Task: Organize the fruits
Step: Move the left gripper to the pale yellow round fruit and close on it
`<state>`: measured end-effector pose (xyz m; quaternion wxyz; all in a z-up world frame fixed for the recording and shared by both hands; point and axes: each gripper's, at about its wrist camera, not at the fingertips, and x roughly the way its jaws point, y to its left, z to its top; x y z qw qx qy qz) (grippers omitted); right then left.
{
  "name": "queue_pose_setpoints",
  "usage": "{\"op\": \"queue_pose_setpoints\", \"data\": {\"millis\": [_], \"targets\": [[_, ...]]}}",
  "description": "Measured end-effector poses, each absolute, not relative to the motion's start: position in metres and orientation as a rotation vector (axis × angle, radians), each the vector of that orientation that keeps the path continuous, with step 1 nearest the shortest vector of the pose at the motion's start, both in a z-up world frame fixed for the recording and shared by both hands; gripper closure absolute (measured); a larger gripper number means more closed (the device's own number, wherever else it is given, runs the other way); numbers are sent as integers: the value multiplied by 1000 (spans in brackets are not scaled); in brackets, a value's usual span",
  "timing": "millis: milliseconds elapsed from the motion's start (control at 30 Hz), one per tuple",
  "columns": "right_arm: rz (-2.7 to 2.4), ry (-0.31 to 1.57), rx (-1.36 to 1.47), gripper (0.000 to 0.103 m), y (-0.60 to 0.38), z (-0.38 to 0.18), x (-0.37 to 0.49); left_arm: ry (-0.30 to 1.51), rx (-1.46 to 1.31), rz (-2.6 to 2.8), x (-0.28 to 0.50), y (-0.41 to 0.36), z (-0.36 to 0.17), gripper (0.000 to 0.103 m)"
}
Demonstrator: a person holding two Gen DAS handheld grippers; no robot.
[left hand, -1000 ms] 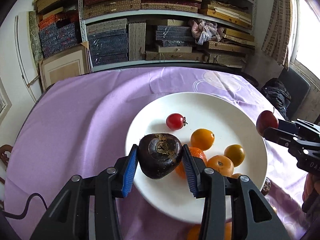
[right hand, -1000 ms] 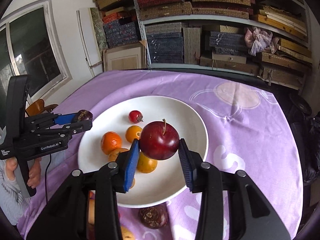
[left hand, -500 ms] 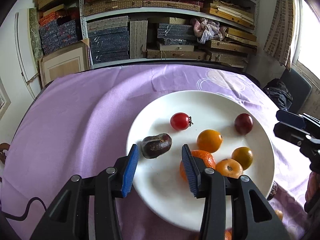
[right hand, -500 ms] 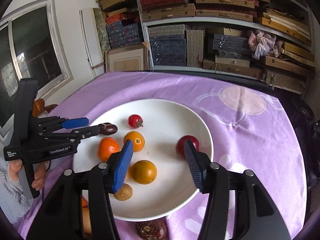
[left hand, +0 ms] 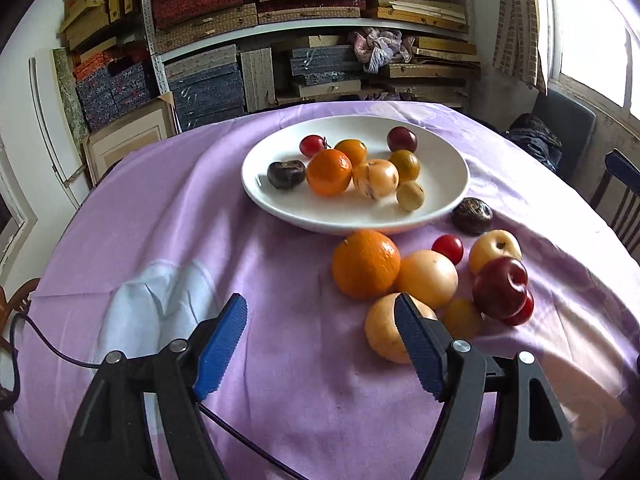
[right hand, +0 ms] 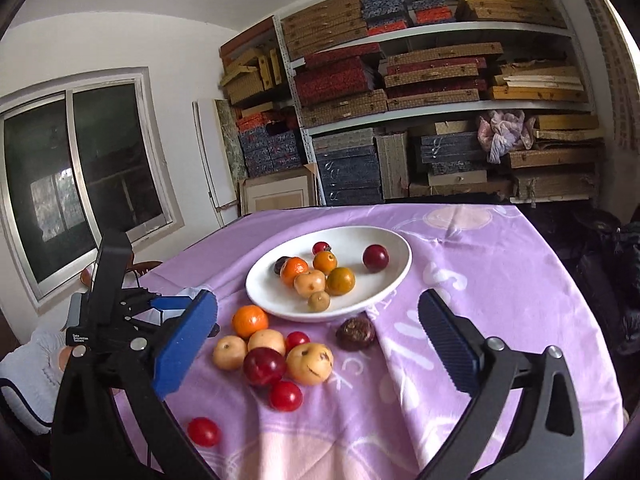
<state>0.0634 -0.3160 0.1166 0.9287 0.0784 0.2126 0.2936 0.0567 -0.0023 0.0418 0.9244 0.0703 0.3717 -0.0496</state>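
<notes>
Both tools hang above the purple tablecloth (left hand: 168,216), fingers spread wide and holding nothing. From the left gripper (left hand: 320,340), the white plate (left hand: 448,168) with its fruit sits at twelve o'clock, well apart; the loose fruit pile (left hand: 424,280) lies near at one o'clock. From the right gripper (right hand: 318,334), that pile (right hand: 276,354) lies near at eleven o'clock.

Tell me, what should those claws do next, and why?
Probably lower the left claw onto the pale fruit beside its right finger. Both claws, left and right, are open and hold nothing, while a cluster of fruit lies on the cloth outside the plate.
</notes>
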Motion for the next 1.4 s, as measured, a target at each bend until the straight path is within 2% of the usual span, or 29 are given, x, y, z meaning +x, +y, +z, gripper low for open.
{"op": "queue_pose_setpoints", "data": {"millis": [167, 700, 1067, 1400], "targets": [[606, 512, 194, 4, -317, 105, 72, 764, 107, -141, 55, -9, 37, 26], [612, 558, 198, 4, -314, 100, 75, 815, 195, -162, 64, -33, 16, 25], [609, 571, 209, 4, -316, 97, 78, 830, 46, -84, 65, 24, 19, 25], [617, 579, 206, 4, -315, 96, 78, 784, 86, -167, 53, 6, 23, 27]]}}
